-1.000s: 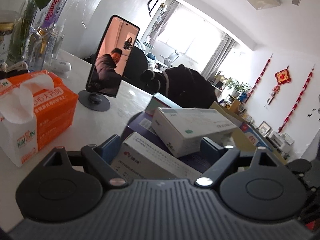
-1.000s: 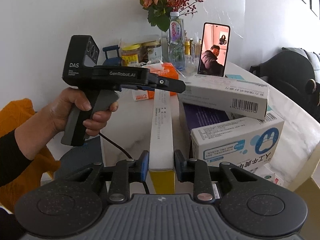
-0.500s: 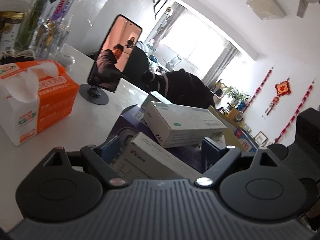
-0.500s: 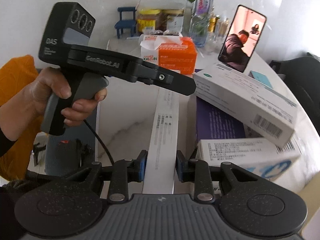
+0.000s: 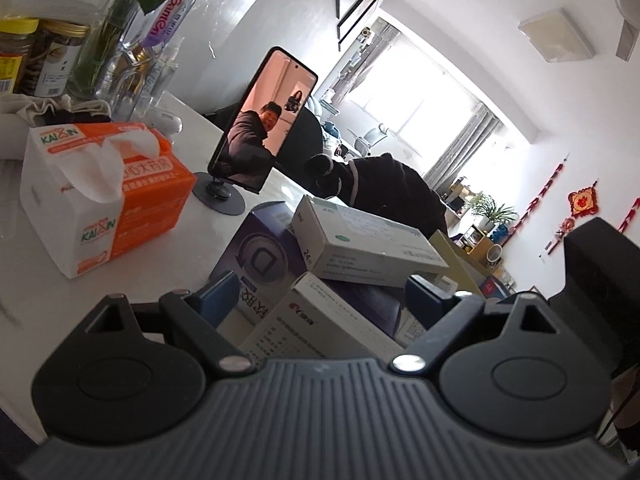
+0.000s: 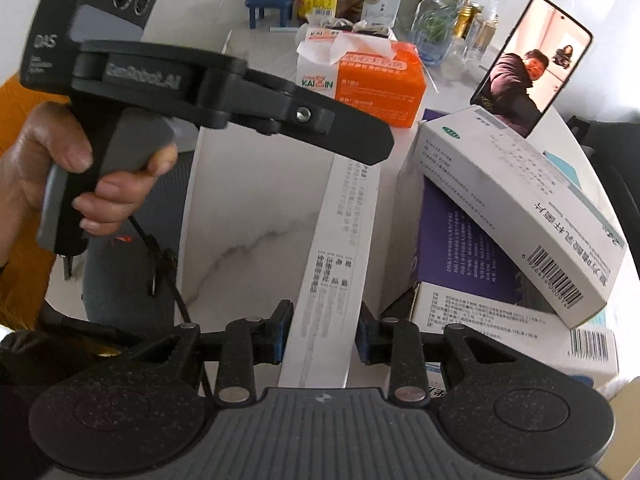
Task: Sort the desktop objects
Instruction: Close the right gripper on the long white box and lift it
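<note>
R gripper point(image 6: 322, 334) still pinches long white box point(image 6: 340, 256), now tilted right; L gripper point(image 5: 316, 300) spread, nearer box pile point(image 5: 360, 240).

You see a smooth, glossy marble-patterned tabletop point(image 6: 248, 216). The long white box point(image 6: 336, 280) and the purple box point(image 6: 460, 248) are matt printed cardboard. The tissue pack point(image 5: 132, 196) is glossy plastic film, with soft paper protruding. The phone point(image 5: 266, 120) screen is glossy glass.

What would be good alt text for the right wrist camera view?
The right gripper grips a long white medicine box over a marble table, while a hand holds the left gripper above it. Stacked medicine boxes sit right.
</note>
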Demonstrator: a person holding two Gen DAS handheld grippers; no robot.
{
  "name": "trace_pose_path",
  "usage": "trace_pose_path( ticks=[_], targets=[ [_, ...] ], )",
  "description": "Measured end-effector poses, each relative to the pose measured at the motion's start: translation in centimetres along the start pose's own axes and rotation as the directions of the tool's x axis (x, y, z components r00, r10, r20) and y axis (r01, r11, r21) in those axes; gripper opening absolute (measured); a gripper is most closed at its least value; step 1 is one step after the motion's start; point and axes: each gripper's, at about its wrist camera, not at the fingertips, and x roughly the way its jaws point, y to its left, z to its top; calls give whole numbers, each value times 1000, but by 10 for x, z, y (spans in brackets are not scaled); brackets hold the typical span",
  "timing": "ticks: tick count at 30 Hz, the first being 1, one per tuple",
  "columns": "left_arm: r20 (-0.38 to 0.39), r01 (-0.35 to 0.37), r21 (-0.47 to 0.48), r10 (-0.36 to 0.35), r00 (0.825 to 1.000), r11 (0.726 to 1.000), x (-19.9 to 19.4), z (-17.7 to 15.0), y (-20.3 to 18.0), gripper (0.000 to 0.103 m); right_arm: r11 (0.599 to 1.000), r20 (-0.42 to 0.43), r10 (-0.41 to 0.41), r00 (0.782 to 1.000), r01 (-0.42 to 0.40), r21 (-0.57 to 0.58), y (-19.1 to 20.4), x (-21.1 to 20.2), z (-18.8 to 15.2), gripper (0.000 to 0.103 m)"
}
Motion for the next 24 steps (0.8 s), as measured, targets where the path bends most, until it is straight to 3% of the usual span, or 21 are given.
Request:
trace_pose_path(
  ticks=[11, 24],
  targets=[
    [15, -23, -29, 24, 1000, 999, -10, 0, 5, 91, 999, 9, 40, 999, -40, 26, 1, -4, -6, 28],
    [53, -8, -29, 9, 999, 1000, -18, 10, -3, 91, 989, 99, 42, 994, -56, 134, -16, -44, -8, 28]
  ],
)
